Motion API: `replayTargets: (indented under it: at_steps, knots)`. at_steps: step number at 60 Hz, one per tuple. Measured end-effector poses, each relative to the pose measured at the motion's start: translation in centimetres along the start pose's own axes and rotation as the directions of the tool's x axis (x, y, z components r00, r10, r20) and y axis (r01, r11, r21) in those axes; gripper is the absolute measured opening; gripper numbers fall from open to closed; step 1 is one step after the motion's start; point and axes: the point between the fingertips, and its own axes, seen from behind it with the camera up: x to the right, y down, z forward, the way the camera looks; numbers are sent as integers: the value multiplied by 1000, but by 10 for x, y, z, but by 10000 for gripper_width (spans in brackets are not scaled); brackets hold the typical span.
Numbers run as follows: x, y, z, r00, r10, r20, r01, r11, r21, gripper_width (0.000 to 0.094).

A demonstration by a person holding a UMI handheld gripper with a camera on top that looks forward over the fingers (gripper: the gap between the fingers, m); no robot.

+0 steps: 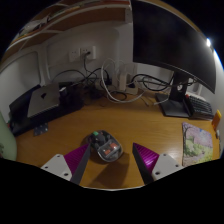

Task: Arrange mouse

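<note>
Claw (106,160) spread above a wooden table (140,125), with the mouse (105,148) between its fingers.

The mouse, a small greyish thing with a patterned top, rests on the table just ahead of and between the purple pads (147,157); a gap shows on either side of it, so nothing pinches it; beyond it, toward the table's far edge, cables (110,85) tangle near a wall socket (80,55); a large dark monitor (170,40) stands at the far right corner on its stand (180,100); a silvery laptop-like device (40,100) lies toward the far left; a colourful printed card (198,140) lies near the right edge.
</note>
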Motion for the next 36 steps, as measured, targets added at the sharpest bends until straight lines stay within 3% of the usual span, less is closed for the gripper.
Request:
replayTargets:
  at_steps: [26,29,33,36]
  knots:
    - [40,-24,47,991,89,-99,-91,996,-7,858]
    - [39,-23,46,991,88,-101,-90,996,-9,744]
    - [37,-21,44,991,78,-105,-80,997,-13,454]
    - [35,-20,43,993,69,-98,-72,997,-25,437]
